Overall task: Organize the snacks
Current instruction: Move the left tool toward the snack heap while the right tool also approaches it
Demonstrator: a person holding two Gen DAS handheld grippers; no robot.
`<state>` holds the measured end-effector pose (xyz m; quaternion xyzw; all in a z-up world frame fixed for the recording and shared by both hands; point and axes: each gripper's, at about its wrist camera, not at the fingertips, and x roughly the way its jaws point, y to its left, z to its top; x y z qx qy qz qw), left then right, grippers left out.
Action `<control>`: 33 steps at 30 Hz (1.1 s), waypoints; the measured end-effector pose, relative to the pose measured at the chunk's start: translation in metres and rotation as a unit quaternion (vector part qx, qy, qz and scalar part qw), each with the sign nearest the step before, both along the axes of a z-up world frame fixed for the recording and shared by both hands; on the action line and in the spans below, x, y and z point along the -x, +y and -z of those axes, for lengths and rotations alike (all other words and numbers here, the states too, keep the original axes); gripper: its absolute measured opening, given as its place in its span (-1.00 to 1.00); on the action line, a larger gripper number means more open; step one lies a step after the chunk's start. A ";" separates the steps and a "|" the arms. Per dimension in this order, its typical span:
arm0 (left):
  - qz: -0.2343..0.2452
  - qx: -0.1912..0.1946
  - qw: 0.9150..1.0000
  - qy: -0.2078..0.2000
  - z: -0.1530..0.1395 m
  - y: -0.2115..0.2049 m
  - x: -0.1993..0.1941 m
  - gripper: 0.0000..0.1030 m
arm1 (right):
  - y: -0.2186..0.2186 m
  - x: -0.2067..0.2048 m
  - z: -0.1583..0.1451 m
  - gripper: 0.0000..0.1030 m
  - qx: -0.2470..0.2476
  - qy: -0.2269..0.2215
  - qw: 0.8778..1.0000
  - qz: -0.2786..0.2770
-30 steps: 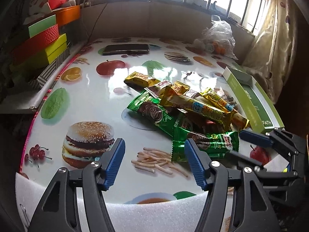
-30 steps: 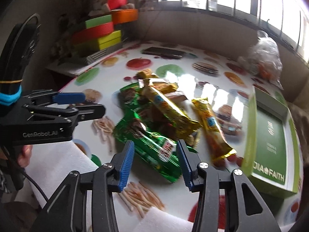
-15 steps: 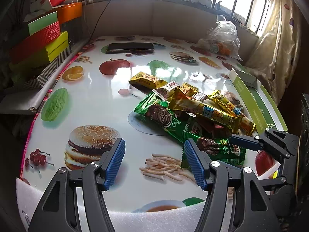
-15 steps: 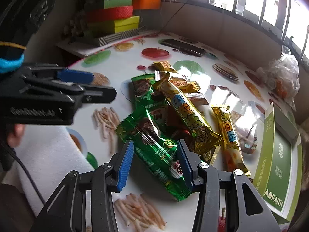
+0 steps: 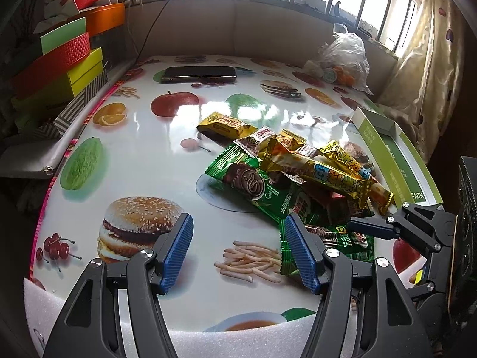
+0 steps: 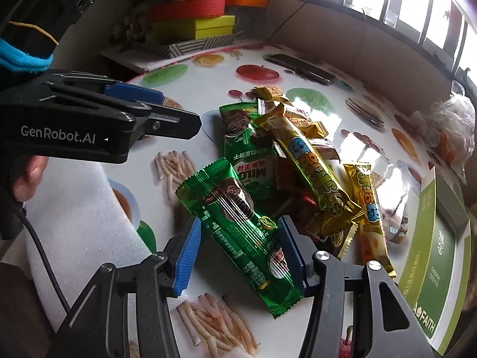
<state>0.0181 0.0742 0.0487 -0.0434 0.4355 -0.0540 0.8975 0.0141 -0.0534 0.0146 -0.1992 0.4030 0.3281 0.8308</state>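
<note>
A pile of snack packets [image 5: 298, 161] [image 6: 298, 155] lies on the fruit-print table, gold bars on top of green ones. The nearest green packet [image 6: 238, 220] [image 5: 342, 238] lies flat between the blue pads of my right gripper [image 6: 238, 247]. Its jaws are opening and straddle the packet; the left pad stands clear of it. My left gripper [image 5: 238, 250] hangs open over the printed burger and fries, nothing between its fingers, just left of the pile. Each gripper shows in the other's view: right gripper [image 5: 366, 226], left gripper [image 6: 134, 92].
A green open box [image 5: 396, 155] [image 6: 432, 238] lies right of the pile. At the far side are a dark phone [image 5: 199, 73] and a plastic bag [image 5: 342, 56]. Stacked coloured boxes [image 5: 68, 56] stand off the table's left. White foam [image 5: 208, 340] lines the near edge.
My right gripper has come down and rolled over the nearest green packet, and its jaws have widened around it. The left gripper has stayed put.
</note>
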 end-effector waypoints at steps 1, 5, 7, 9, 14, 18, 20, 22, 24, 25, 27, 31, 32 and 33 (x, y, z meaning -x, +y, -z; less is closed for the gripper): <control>0.000 -0.001 1.000 0.000 0.000 0.000 0.000 0.26 | 0.000 0.000 0.001 0.06 0.002 0.000 1.000 -0.002; -0.002 -0.002 1.000 0.001 0.000 0.001 0.000 0.26 | 0.003 0.002 0.002 0.07 0.012 -0.008 1.000 -0.007; -0.003 -0.002 1.000 0.001 0.000 0.002 0.000 0.26 | 0.003 0.003 0.002 0.05 0.011 -0.009 1.000 -0.006; -0.002 -0.003 1.000 0.001 0.000 0.002 -0.001 0.26 | 0.004 0.004 0.002 -0.03 0.015 -0.013 1.000 -0.007; 0.000 -0.003 1.000 0.002 0.000 0.002 -0.001 0.26 | 0.004 0.009 0.000 -0.23 0.013 -0.012 1.000 -0.021; 0.001 -0.002 1.000 0.002 -0.001 0.002 -0.001 0.26 | 0.005 0.008 0.000 -0.24 0.015 -0.011 1.000 -0.023; 0.000 -0.003 1.000 0.002 -0.001 0.003 -0.001 0.26 | 0.010 0.011 0.003 -0.10 0.035 -0.024 0.999 -0.028; -0.001 -0.005 1.000 0.002 -0.002 0.003 -0.001 0.26 | 0.016 0.015 0.007 0.02 0.060 -0.046 0.996 -0.036; -0.004 -0.005 1.000 0.003 -0.002 0.005 0.000 0.26 | 0.016 0.014 0.007 0.02 0.056 -0.047 0.997 -0.036; -0.004 -0.005 1.000 0.002 -0.003 0.005 0.000 0.26 | 0.015 0.012 0.007 0.02 0.052 -0.041 0.997 -0.032; -0.004 -0.006 1.000 0.002 -0.003 0.005 0.000 0.26 | 0.013 0.012 0.007 -0.05 0.047 -0.041 0.998 -0.025; 0.004 -0.006 1.000 0.004 -0.003 0.003 -0.001 0.26 | 0.011 0.016 0.004 -0.37 0.042 -0.053 0.997 -0.024; 0.007 -0.005 1.000 0.004 -0.003 0.002 -0.001 0.26 | 0.010 0.017 0.002 -0.40 0.038 -0.054 0.998 -0.022; 0.010 -0.005 1.000 0.004 -0.004 0.001 -0.001 0.26 | 0.009 0.018 0.000 -0.46 0.034 -0.055 0.998 -0.020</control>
